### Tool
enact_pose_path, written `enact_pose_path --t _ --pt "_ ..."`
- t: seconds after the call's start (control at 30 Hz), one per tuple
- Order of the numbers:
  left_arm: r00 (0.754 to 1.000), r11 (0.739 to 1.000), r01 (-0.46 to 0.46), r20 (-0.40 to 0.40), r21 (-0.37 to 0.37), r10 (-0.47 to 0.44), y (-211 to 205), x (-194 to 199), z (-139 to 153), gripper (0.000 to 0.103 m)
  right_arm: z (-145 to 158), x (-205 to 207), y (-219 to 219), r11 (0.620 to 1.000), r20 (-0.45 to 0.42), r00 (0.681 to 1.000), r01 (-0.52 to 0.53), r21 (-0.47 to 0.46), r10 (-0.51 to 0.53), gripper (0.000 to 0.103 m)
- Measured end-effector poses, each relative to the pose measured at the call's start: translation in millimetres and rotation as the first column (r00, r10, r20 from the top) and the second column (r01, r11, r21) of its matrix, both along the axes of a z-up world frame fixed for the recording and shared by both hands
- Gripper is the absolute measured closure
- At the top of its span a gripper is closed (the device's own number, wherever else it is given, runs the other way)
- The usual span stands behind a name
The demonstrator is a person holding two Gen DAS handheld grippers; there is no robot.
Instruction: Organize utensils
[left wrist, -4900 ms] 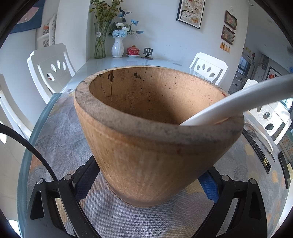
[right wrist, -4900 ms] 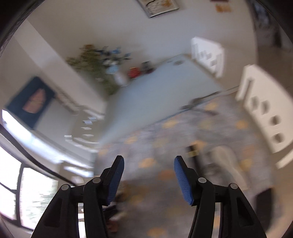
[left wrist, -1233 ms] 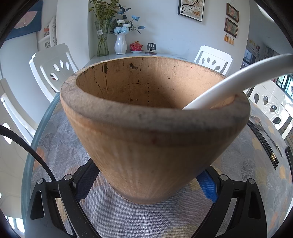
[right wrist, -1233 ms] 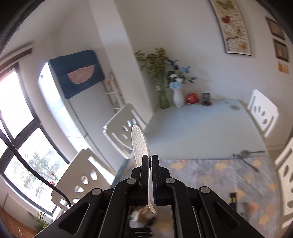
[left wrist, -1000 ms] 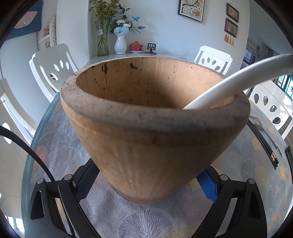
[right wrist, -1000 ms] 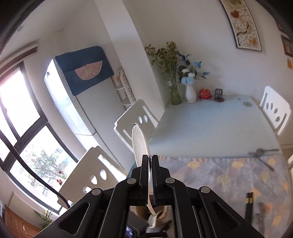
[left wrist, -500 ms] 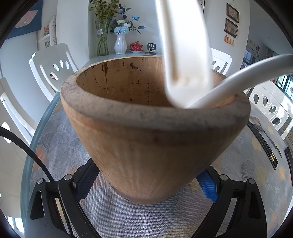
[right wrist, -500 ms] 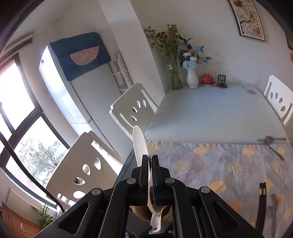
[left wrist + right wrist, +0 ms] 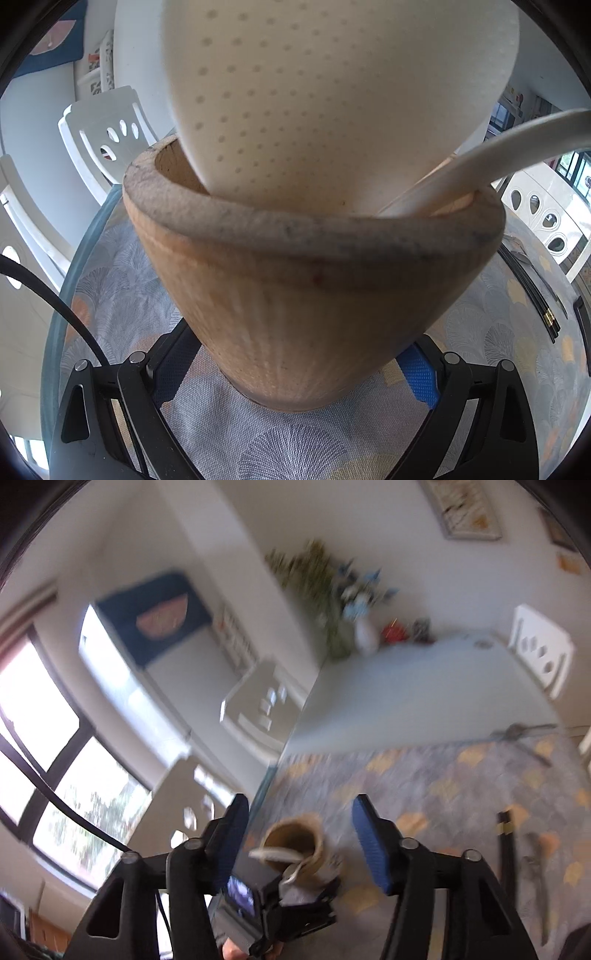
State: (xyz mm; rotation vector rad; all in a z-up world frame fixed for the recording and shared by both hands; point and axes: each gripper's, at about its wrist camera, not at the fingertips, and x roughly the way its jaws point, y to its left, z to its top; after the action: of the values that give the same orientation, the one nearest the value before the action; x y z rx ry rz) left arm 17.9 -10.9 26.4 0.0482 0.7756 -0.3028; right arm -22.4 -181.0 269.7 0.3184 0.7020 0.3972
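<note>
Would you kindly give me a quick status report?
Left gripper clamped on wooden holder. Right gripper just opened, empty. Rice paddle in holder beside white ladle. Nothing blocking.

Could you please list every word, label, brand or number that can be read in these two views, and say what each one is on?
None can be read.
Wooden pot: bare wood, no lettering.
White dotted paddle: only dimples, no print.
Framed picture on the wall: too blurred to read.
Small screen on the left gripper: too blurred to read.
</note>
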Motion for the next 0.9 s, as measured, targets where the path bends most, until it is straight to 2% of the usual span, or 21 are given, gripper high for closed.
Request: enact_pose_path --t 0.1,0.23,0.3,0.37,0.43,0.57,0.67,0.73,0.9 --pt "1.0 1.0 0.0 0.0 0.001 0.0 -2.0 0.1 -0.3 0.007 27.2 -15.6 -37.7 0.996 0.053 0.995 0.081 0.032 -0.083 0.046" --pt "1.0 1.0 0.0 0.0 0.0 0.0 -1.6 -0.5 0.0 0.007 57.5 -38.1 -84.3 0.979 0.121 0.973 0.193 0.06 -0.199 0.045" --pt "1.0 1.0 0.0 0.0 0.0 0.0 -1.4 -0.5 0.0 0.007 68.9 -49.3 -100.9 0.966 0.154 0.954 0.253 0.045 -0.257 0.041" --pt "1.0 1.0 0.0 0.0 0.0 0.0 -0.4 -0.3 0.1 0.007 74.2 -60.4 -115.5 0.95 0.175 0.934 0.31 0.034 -0.311 0.03" --pt "1.0 1.0 0.0 0.0 -0.001 0.0 -1.2 -0.4 0.0 0.007 74.3 -65.9 -126.7 0.936 0.18 0.919 0.352 0.028 -0.351 0.029" --pt "1.0 1.0 0.0 0.001 0.0 0.0 -3.3 0.0 -0.8 0.007 55.1 -62.6 -151.6 0.888 0.102 0.885 0.459 -0.032 -0.454 0.029" --pt "1.0 1.0 0.0 0.001 0.0 0.0 -2.0 0.4 -0.8 0.007 24.3 -51.6 -170.2 0.861 -0.001 0.863 0.504 -0.075 -0.505 0.029" --pt "1.0 1.0 0.0 0.001 0.0 0.0 -2.2 0.2 -0.8 0.007 -3.4 -38.5 -179.1 0.842 -0.079 0.842 0.52 -0.143 -0.533 0.032" --pt "1.0 1.0 -0.004 0.01 0.009 0.004 -5.0 -1.4 -2.4 0.007 -78.1 -6.3 -192.9 0.852 -0.277 0.81 0.456 -0.258 -0.517 0.042"
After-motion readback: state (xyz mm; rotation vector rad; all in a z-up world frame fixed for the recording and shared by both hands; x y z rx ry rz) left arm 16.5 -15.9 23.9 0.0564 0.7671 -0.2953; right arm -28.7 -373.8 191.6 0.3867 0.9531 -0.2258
